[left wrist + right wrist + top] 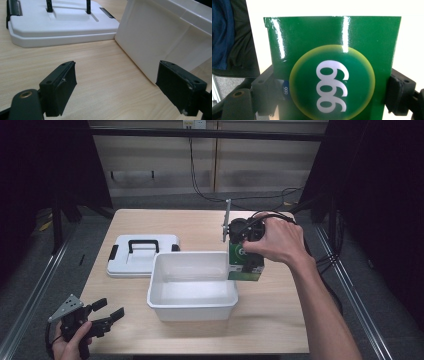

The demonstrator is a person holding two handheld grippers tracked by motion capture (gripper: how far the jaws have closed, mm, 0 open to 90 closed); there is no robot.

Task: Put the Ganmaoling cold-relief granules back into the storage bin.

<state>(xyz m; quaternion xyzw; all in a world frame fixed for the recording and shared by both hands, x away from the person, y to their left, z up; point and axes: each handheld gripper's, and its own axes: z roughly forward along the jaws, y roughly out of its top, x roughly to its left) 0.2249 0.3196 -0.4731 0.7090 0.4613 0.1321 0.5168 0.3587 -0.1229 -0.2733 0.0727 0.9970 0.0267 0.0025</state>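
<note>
The right gripper (246, 251) is clamped on a green box (246, 265), its two black jaws pressed against the box's opposite narrow sides; the box stands with its long axis close to upright, tilted a little, just beside the right wall of the white plastic bin (193, 287), its lower edge down near the wooden table (280, 320); whether it touches the tabletop I cannot tell. In the right gripper view the green box (332, 65) shows its broad glossy face, with a yellow-ringed round emblem and white numerals that read upside down there, so the printed top points towards that gripper; the right hand (277, 240) wraps the tool from above.

The left gripper (107, 312) sits low at the near left corner of the table, held in the left hand (70, 342); its jaws stand wide apart and hold nothing. In the left gripper view they point across bare wood towards a near corner of the bin (160, 37), with the flat white lid (60, 25) and its black handle lying beyond, just left of the bin.
</note>
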